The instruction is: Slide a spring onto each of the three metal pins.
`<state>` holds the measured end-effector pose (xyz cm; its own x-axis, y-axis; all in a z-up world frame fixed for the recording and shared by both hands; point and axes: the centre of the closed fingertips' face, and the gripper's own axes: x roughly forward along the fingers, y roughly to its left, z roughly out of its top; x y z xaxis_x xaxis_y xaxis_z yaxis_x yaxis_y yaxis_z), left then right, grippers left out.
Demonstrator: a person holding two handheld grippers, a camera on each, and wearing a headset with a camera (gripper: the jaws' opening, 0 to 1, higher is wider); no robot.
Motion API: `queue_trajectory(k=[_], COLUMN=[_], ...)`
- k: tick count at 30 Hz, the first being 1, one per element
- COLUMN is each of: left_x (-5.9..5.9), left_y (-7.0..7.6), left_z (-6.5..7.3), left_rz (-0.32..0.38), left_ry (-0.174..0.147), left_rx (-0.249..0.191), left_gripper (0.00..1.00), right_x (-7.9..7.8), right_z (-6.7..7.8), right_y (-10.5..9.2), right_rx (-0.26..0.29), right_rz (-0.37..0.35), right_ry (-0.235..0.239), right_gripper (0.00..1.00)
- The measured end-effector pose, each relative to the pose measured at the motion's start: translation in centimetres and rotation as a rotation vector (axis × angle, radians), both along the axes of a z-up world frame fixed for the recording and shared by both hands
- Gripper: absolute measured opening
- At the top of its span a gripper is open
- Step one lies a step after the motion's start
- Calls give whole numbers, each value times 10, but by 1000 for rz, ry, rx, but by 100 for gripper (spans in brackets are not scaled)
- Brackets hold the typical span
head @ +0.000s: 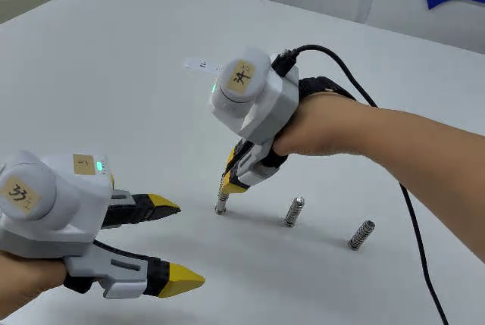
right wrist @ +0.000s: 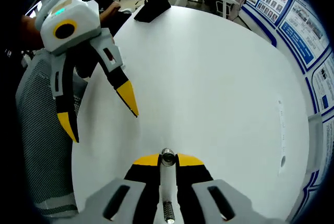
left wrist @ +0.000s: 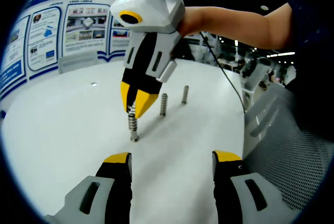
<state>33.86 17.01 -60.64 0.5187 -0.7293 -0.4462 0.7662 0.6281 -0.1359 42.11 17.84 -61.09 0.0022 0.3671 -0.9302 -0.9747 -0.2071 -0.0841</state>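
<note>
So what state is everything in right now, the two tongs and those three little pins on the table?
Left tongs: open, holding nothing, above the table.
Right tongs: shut on the spring of the gripped pin.
Gripped pin: upright, spring around it.
Middle pin: standing, spring on, untouched.
End pin: standing, spring on, untouched.
</note>
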Motion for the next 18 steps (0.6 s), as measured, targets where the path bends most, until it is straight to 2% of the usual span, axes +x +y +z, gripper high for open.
queue_trajectory(k=[11,14,18], left_x=[0,1,1], left_y=[1,1,0], left_z=[-3,-3,-3], left_rz=[2,1,-2], left_ry=[8,9,10], left_rx=[-2,-1,1], left_gripper=[63,63,63], right_x=[3,3,4], right_z=[-22,-25,-24], right_y=[-3,-6,-4], right_rx=[-34,-45,-29], right_rz=[-29,-38,-50], right_ry=[1,-5,-2], right_gripper=[12,12,12])
